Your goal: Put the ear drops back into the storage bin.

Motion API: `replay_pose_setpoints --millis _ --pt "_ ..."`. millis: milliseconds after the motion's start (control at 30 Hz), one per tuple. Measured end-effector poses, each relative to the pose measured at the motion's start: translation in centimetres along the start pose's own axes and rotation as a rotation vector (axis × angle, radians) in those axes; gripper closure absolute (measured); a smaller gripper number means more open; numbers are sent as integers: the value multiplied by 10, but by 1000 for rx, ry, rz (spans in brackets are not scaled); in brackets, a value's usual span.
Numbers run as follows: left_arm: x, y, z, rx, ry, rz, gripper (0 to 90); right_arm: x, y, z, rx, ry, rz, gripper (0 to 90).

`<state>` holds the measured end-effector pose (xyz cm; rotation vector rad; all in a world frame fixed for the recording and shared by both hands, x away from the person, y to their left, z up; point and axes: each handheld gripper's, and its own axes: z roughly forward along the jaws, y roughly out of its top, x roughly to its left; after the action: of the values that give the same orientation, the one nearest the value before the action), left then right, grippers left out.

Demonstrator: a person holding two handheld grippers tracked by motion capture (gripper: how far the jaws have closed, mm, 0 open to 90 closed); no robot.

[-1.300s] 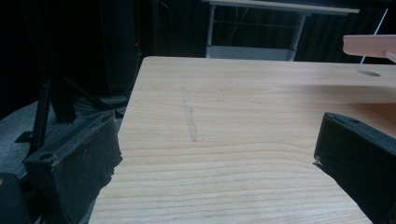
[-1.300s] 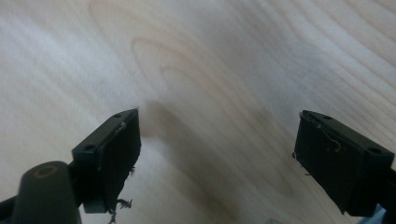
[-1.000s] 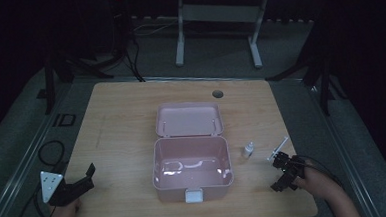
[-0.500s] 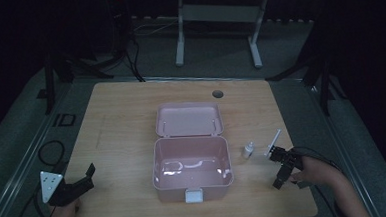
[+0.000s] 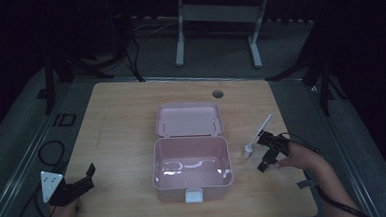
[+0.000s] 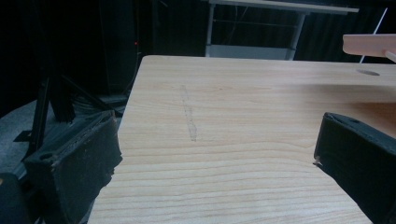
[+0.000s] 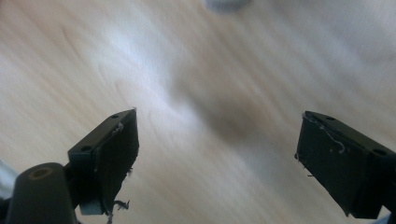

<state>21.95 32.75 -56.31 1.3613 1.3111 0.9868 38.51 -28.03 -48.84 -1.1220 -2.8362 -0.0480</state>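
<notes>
An open pink box (image 5: 191, 161) stands mid-table, its lid (image 5: 189, 119) tipped back behind it. Right of the box stands a small white bottle (image 5: 246, 149), with a thin white stick (image 5: 263, 127) lying just behind it. My right gripper (image 5: 262, 152) hovers close to the right of the bottle, apart from it. Its jaws have just been opening, and in the right gripper view they (image 7: 217, 140) stand wide over bare wood with nothing between them. My left gripper (image 5: 86, 177) rests at the table's front left corner, open (image 6: 215, 149) and holding nothing.
The wooden table (image 5: 121, 117) has a round cable hole (image 5: 218, 93) near its back edge. A metal stand (image 5: 216, 17) is on the floor beyond. Cables lie on the floor at left (image 5: 48, 151). The lid's edge (image 6: 369, 44) shows at the upper right in the left gripper view.
My right gripper has moved left and slightly away from the front edge, closer to the small bottle. The left gripper has stayed where it was.
</notes>
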Motion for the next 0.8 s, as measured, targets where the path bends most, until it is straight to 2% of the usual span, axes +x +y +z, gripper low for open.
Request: replay_pose_setpoints --millis 133,500,567,733,800 --pt "0 0 0 0 -1 0 4 -1 14 -1 -7 -3 13 130" --pt "0 0 0 1 -2 -1 4 2 43 4 15 0 -4 144" --pt "0 0 0 1 -2 0 4 3 52 7 23 -13 -7 148" --pt "0 0 0 0 -3 2 4 2 63 12 42 -32 -1 264" --pt "0 0 0 0 -3 2 4 3 67 13 58 -47 -19 333"
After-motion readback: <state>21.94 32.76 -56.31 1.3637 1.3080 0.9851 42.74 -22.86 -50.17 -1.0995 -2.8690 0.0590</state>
